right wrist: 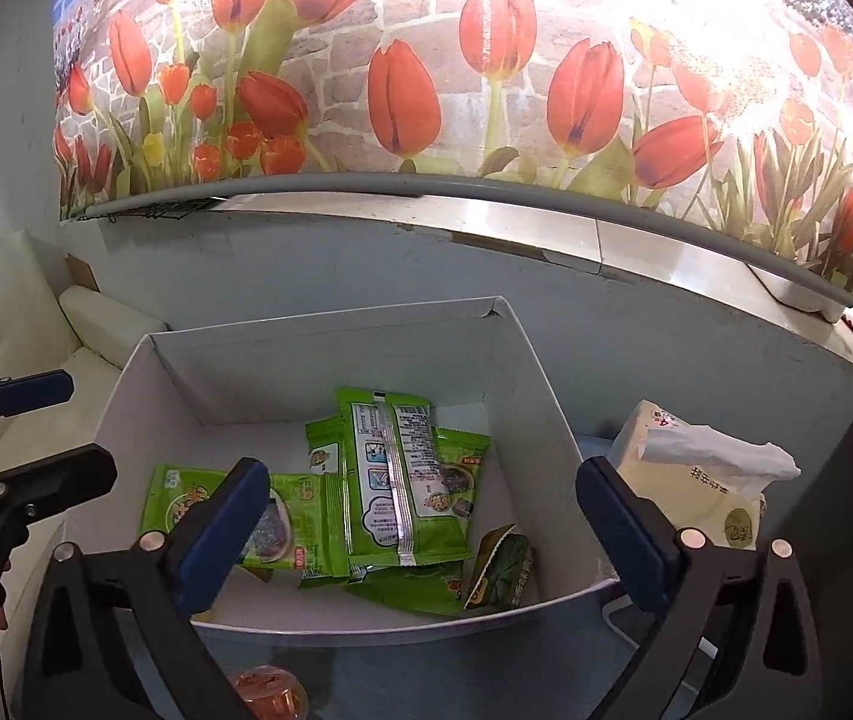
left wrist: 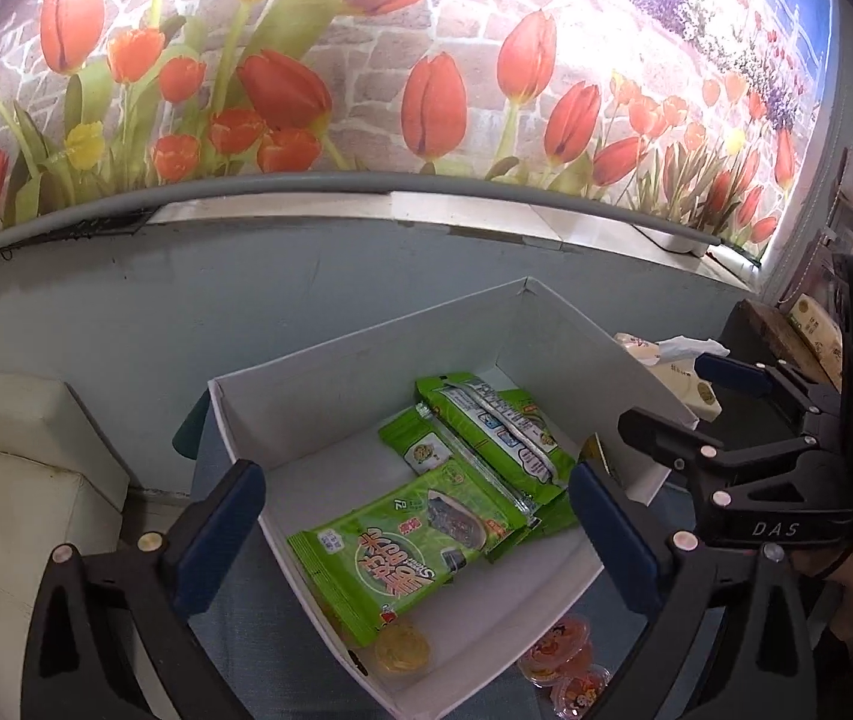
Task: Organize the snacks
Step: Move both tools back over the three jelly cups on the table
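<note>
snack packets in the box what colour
Bright green snack packets, clearest in the right wrist view.

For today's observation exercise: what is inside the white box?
Inside the white box lie several overlapping green snack packets and a small dark packet. Whatever lies beneath the stacked packets is covered.
</note>
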The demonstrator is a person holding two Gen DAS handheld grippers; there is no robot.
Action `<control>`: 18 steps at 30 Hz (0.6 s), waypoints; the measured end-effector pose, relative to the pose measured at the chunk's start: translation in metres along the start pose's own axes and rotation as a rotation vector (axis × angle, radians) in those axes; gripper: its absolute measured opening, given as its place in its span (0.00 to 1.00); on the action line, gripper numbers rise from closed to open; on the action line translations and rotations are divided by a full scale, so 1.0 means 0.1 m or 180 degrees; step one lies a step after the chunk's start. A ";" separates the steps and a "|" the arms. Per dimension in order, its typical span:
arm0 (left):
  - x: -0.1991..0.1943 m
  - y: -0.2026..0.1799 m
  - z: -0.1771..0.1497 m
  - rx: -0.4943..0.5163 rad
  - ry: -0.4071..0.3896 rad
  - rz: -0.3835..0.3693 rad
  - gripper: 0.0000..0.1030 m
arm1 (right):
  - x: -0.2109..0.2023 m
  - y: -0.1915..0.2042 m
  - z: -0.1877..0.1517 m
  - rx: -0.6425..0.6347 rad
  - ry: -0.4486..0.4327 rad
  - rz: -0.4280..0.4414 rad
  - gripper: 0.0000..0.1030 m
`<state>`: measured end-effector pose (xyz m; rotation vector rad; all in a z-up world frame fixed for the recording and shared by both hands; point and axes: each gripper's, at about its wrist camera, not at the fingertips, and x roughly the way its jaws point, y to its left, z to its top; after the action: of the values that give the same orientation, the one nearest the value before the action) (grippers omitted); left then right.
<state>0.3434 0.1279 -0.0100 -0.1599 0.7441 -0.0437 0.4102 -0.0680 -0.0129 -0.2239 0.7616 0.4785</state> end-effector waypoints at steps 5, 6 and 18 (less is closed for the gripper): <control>-0.22 -0.06 -0.06 0.0033 -0.0085 0.0030 1.00 | -0.18 0.01 -0.13 0.0067 -0.0027 0.0024 1.00; -0.29 -0.09 -0.10 0.0044 -0.0113 0.0040 1.00 | -0.23 0.01 -0.17 0.0091 -0.0025 0.0059 1.00; -1.03 -0.44 -0.89 0.0127 -0.0198 0.0058 1.00 | -0.84 0.23 -1.18 0.0101 -0.0017 0.0127 1.00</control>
<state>0.2079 0.0828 0.0020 -0.1159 0.6821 -0.0360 0.2750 -0.1190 -0.0371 -0.1781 0.7689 0.5044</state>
